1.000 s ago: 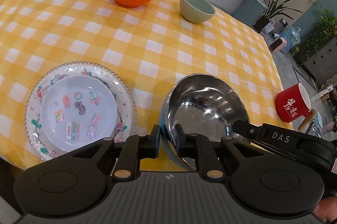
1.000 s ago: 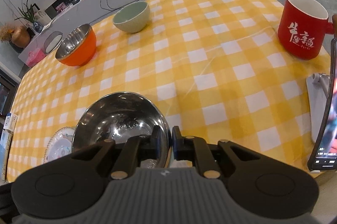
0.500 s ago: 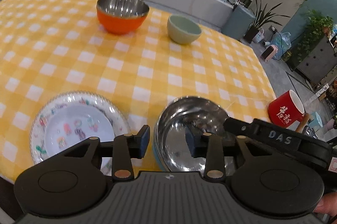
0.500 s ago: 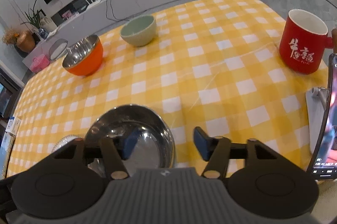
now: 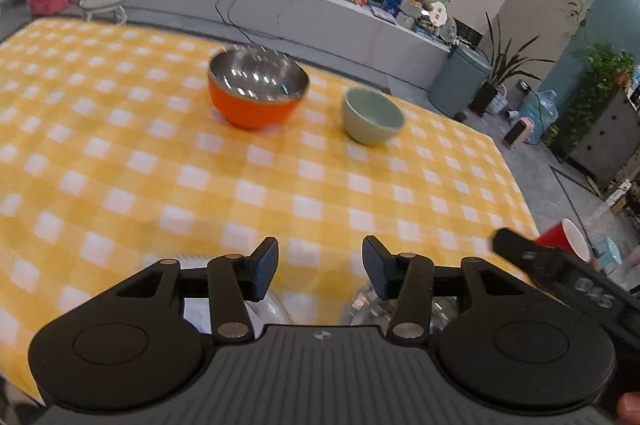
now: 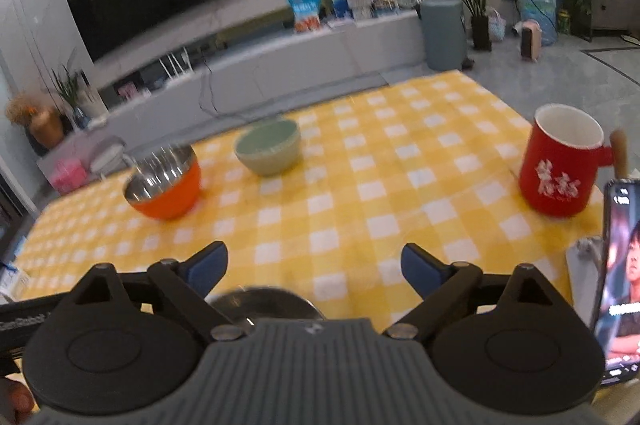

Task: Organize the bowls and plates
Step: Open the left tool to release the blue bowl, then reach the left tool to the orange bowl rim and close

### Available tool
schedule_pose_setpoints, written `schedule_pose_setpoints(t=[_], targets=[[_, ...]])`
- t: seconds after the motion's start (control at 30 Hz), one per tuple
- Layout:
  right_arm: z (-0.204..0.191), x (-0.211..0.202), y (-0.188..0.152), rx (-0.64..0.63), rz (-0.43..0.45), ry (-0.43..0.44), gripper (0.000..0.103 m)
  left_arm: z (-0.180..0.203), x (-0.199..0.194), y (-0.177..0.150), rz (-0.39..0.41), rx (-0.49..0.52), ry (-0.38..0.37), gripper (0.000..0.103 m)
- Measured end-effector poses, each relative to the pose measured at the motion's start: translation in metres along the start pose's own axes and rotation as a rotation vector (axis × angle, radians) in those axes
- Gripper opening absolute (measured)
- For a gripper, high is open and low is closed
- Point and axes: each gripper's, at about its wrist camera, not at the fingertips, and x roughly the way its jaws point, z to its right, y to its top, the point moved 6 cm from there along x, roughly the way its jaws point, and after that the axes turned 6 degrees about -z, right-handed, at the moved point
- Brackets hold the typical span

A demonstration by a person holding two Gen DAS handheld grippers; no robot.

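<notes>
Both grippers have let go of the steel bowl and lifted off it. Left gripper: jaws opening, nothing between them. Right gripper: jaws opening wide, likewise empty. Steel bowl sits on the checked tablecloth below them, beside the plate. Orange bowl and green bowl stand farther back.
</notes>
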Motion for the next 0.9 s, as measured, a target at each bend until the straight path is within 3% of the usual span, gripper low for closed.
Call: schedule_pose_setpoints(t=[0.1, 0.27, 0.63, 0.8, 0.9], targets=[[-0.007, -0.003, 0.009, -0.009, 0.053, -0.016, 0.100, -0.009, -0.002, 0.016, 0.025, 0.039, 0.041, 0.055], [-0.025, 0.007, 0.023, -0.061, 0.054, -0.114, 0.100, -0.023, 0.001, 0.043, 0.023, 0.104, 0.073, 0.055], [-0.102, 0.070, 0.057, -0.003, -0.130, 0.062, 0.099, -0.048, 0.023, 0.104, 0.001, 0.201, 0.149, 0.054], [-0.137, 0.107, 0.070, 0.054, -0.220, 0.143, 0.095, -0.067, 0.044, 0.135, 0.007, 0.134, 0.141, 0.054], [-0.148, 0.129, 0.078, 0.081, -0.228, 0.099, 0.086, -0.076, 0.061, 0.151, -0.002, 0.070, 0.113, 0.055]])
